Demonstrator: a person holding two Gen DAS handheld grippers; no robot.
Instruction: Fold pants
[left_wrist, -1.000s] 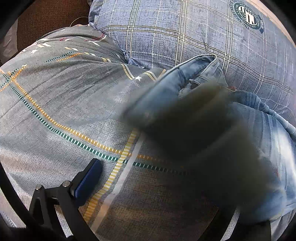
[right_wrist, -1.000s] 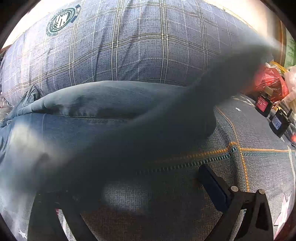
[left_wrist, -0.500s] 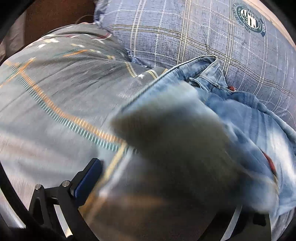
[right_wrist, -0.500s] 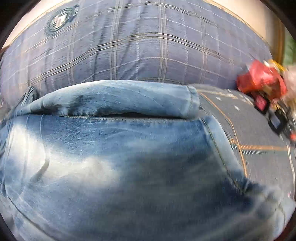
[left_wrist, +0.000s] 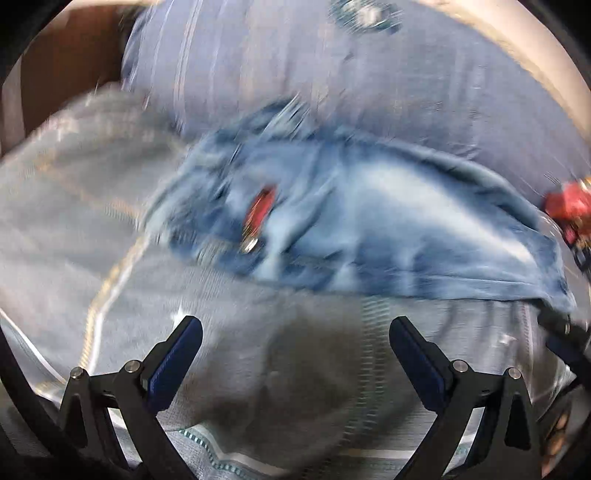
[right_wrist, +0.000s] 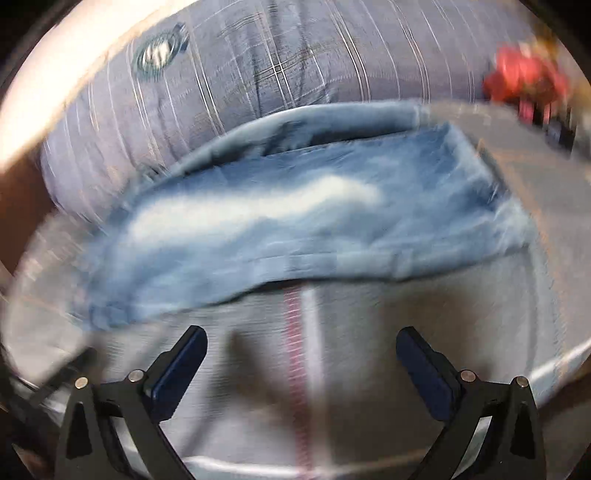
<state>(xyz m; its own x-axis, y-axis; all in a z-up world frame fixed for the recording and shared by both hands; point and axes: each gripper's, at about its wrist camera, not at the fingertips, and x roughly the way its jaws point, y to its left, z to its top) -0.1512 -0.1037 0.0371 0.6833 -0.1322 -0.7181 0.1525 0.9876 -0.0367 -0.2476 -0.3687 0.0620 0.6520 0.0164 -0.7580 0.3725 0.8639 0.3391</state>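
Both tongs spread wide, holding nothing: left gripper (left_wrist: 295, 343), right gripper (right_wrist: 301, 354). Jeans (right_wrist: 295, 221) lie folded at 12 o'clock on the bedspread (right_wrist: 406, 314). Pillow (right_wrist: 277, 66) badge too blurry to read.

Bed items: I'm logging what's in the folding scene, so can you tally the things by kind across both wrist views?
Jeans: 1, lying on the bedspread, held by neither gripper
Plaid pillow: 1, behind the jeans
Grey patterned bedspread: 1
Red blurred clutter: 1 cluster, too blurred to split
Grippers: 2, left gripper and right gripper, both open
Total: 6
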